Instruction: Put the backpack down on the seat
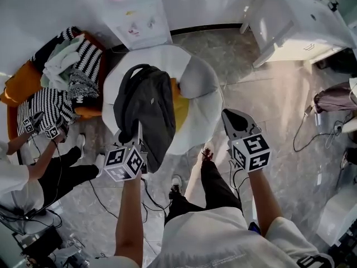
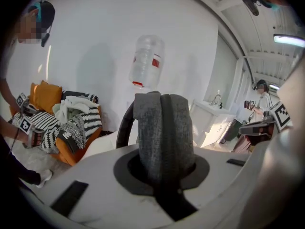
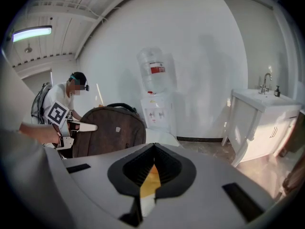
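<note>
Head view: left hand-held gripper (image 1: 139,134) holds the backpack (image 1: 146,108) over the left half of the seat (image 1: 207,119). I judge this to be the lowering step.
Left gripper view: jaws pinch its grey strap (image 2: 164,137).
Right gripper view: right hand-held gripper (image 3: 152,149) pressed together, empty.
Next: settle the backpack on the seat, then release.

A white water dispenser (image 3: 155,97) stands against the plain white wall (image 3: 209,56); left of it, an orange armchair (image 1: 22,82) heaped with striped textiles (image 1: 83,57); right of it, a white sink cabinet (image 3: 259,123); before it, grey marbled floor (image 1: 262,94); high to its left, a ceiling strip light (image 3: 32,32) glows.
</note>
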{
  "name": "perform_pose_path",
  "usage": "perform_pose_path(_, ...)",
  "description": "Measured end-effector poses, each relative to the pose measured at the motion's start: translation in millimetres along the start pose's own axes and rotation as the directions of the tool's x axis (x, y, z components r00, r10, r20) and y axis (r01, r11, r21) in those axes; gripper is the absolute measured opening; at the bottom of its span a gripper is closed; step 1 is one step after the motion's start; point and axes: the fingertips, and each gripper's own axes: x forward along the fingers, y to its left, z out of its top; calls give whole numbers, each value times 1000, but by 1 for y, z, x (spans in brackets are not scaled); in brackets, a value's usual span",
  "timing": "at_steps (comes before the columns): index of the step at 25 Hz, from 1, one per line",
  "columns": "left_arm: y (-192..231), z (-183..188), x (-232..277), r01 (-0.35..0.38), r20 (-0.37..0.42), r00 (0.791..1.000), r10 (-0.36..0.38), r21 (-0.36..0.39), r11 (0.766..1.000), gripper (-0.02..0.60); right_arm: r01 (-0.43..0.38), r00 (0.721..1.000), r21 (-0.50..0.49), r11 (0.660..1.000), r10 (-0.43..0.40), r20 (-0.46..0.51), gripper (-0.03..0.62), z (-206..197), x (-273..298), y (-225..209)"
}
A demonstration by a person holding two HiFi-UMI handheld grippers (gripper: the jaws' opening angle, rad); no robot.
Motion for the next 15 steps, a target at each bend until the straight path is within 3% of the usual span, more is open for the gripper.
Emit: perform_pose_path(15,7,-38,72,-42,-21,999,41,-44,998,87,-13,997,36,999,16,-69,0,-48,43,-47)
